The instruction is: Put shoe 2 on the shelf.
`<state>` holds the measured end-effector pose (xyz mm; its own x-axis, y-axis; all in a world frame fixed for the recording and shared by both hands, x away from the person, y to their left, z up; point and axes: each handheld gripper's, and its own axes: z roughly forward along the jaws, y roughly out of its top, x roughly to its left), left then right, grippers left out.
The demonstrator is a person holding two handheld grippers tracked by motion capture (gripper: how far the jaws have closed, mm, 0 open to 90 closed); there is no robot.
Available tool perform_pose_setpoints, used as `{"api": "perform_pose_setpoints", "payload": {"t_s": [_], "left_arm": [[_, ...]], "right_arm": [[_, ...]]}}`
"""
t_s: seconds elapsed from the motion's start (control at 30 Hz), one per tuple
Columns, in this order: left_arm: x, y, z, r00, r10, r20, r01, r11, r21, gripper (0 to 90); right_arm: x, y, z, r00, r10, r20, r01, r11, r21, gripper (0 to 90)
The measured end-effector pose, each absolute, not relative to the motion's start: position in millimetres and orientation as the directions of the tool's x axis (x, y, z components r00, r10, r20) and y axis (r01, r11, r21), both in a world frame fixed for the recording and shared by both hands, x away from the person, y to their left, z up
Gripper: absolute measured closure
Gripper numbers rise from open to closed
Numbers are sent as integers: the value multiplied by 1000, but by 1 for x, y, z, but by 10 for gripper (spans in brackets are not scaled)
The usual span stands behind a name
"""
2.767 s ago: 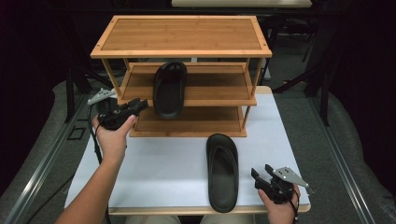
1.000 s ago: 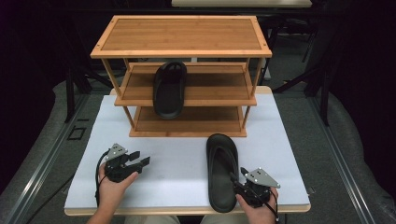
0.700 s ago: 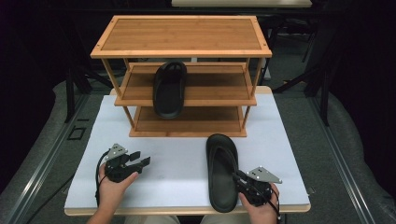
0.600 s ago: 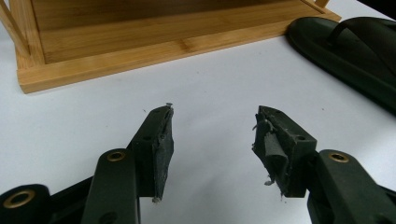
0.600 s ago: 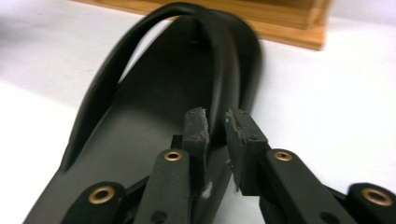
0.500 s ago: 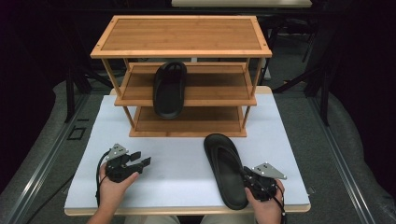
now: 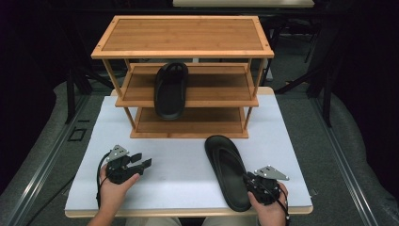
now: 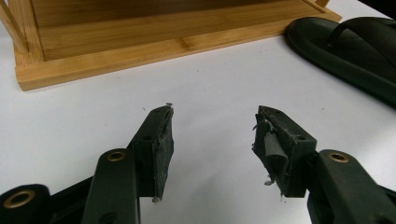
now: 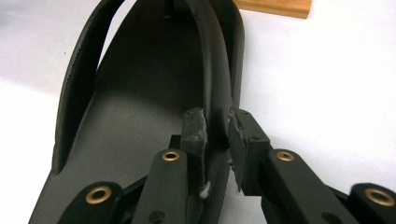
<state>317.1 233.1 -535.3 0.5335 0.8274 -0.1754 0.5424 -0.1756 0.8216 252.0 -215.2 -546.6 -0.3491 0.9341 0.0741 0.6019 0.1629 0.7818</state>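
We found the right claw (image 7: 248,179) at the lower right of the high view, pinching the near sandal (image 7: 227,169) at its right edge. In the right gripper view the two pads sat on either side of the sandal's (image 9: 140,121) right strap and rim, pressed onto them; the right claw (image 9: 216,133) had just been closing, with that strap between the pads. The sandal lay on the white worktop (image 7: 183,165) in the lower centre-right of the high view, sole down, toe pointing up the frame toward the rack (image 7: 183,52), heel near the worktop's front edge. It lay slightly slanted, toe leaning left of the heel. It stood apart from the rack's base.

We noted the left claw (image 7: 142,160) at the lower left of the high view, held low over the worktop by the left hand (image 7: 115,186) and pointing right. In the left gripper view the left claw (image 8: 212,137) stood spread, with bare worktop (image 8: 93,112) between the pads and nothing held. Beyond it we saw the rack's bottom board (image 8: 154,42) across the top of that frame and the sandal's toe end (image 8: 350,51) at the upper right.

A second sandal (image 7: 170,89) lay on the rack's middle shelf, upper centre of the high view, its near end hanging over the shelf's front edge. The right hand (image 7: 268,205) gripped its tool at the frame's bottom edge.
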Motion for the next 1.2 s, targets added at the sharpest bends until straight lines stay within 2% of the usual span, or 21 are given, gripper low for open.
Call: {"api": "perform_pose_setpoints", "payload": {"t_s": [0.33, 1.2], "left_arm": [[317, 232, -536, 533, 827, -179, 542, -171, 823, 466], [318, 233, -535, 531, 828, -180, 542, -168, 823, 469]], "right_arm": [[255, -217, -544, -341, 939, 45, 597, 180, 782, 824], [248, -220, -535, -354, 933, 73, 542, 141, 829, 841]]}}
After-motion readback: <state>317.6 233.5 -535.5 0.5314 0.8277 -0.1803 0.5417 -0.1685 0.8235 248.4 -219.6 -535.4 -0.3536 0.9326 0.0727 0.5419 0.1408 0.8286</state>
